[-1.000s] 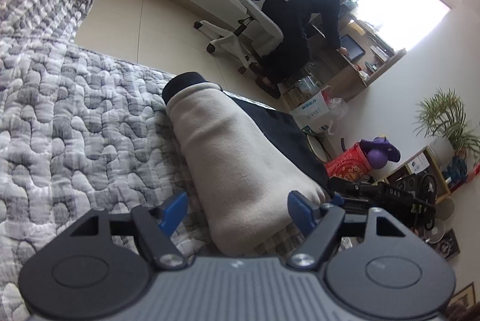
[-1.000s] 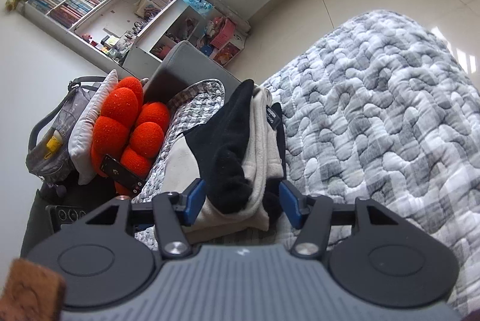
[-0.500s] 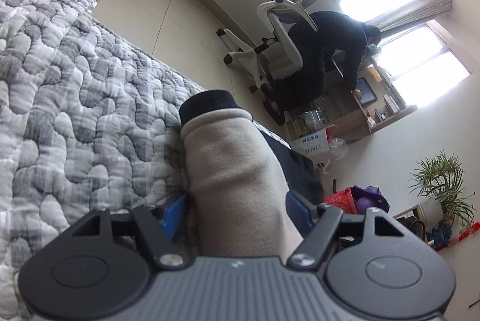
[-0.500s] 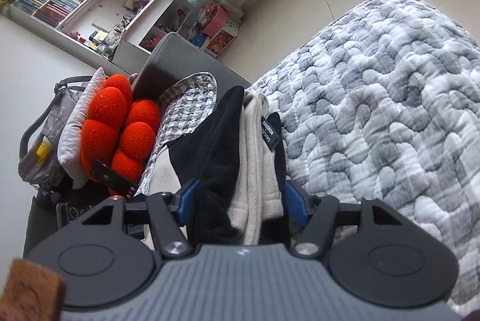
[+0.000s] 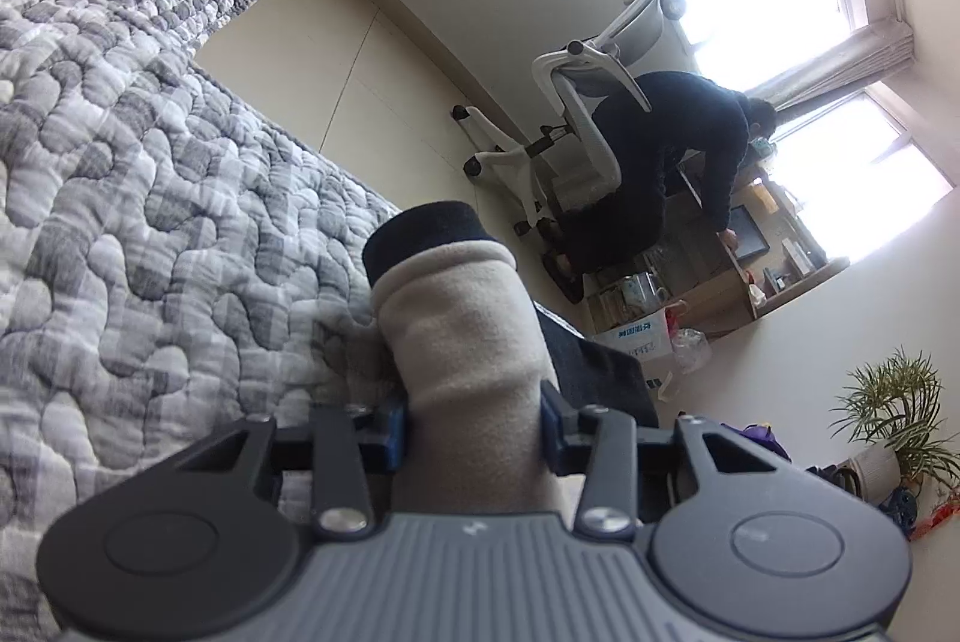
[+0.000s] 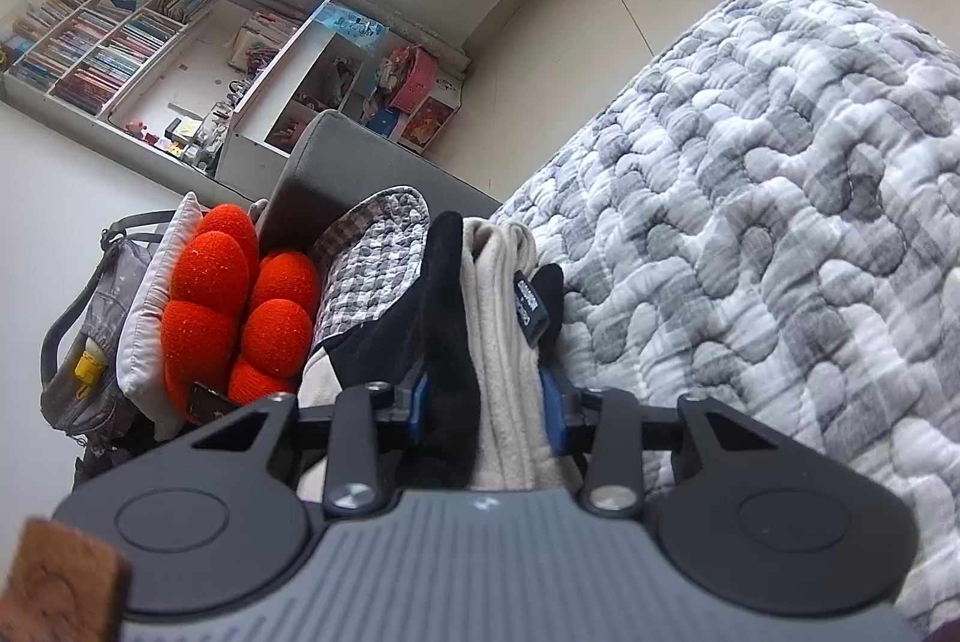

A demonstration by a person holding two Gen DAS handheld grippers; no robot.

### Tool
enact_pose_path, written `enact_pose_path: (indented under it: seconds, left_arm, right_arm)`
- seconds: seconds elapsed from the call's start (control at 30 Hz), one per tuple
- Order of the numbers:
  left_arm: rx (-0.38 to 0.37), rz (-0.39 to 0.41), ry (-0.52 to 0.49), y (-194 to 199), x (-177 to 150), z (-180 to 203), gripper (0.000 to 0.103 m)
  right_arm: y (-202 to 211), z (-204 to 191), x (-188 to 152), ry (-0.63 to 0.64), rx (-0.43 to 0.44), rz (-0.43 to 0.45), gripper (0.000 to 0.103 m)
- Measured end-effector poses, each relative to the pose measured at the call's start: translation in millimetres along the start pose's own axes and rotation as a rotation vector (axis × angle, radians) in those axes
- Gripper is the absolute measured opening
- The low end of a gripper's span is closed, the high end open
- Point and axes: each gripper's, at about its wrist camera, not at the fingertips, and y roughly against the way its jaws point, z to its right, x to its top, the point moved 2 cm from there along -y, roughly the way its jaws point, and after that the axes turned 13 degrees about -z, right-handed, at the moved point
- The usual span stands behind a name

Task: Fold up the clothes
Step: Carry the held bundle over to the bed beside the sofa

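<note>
A folded garment, beige fleece with black trim, lies on a grey quilted bed. In the left wrist view my left gripper (image 5: 474,426) is shut on the beige fold of the garment (image 5: 462,336), whose black cuff sticks out beyond it. In the right wrist view my right gripper (image 6: 486,408) is shut on the other end of the garment (image 6: 498,294), pinching black and beige layers with a small label showing. Both sets of blue pads press into the cloth.
The grey quilt (image 5: 150,234) spreads left of the left gripper and right of the right one (image 6: 780,222). An orange cushion (image 6: 228,306) and a grey bag sit by the bed head. A person on an office chair (image 5: 600,132) works at a desk.
Both grippers have moved forward over the garment and closed on it. One second ago both were open around the cloth.
</note>
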Motion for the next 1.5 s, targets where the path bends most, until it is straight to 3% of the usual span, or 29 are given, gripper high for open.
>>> enact_pose_path:
  seconds: [0.3, 0.8, 1.1, 1.5]
  left_arm:
    - [0.028, 0.084, 0.007, 72.9, -20.9, 9.4, 0.040]
    - [0.090, 0.255, 0.116, 221.0, -66.3, -28.4, 0.040]
    - [0.147, 0.438, 0.170, 323.7, -98.2, -70.2, 0.040]
    - [0.233, 0.698, 0.340, 446.7, -146.8, -151.4, 0.040]
  right_arm:
    - [-8.5, -53.1, -16.1, 0.056, -0.002, -0.046, 0.038]
    - [-68.2, -150.8, -68.5, 0.196, 0.034, -0.202, 0.038]
    - [-149.8, -230.1, -107.6, 0.302, 0.096, -0.320, 0.038]
    - [-285.6, -324.4, -173.0, 0.442, 0.204, -0.518, 0.038]
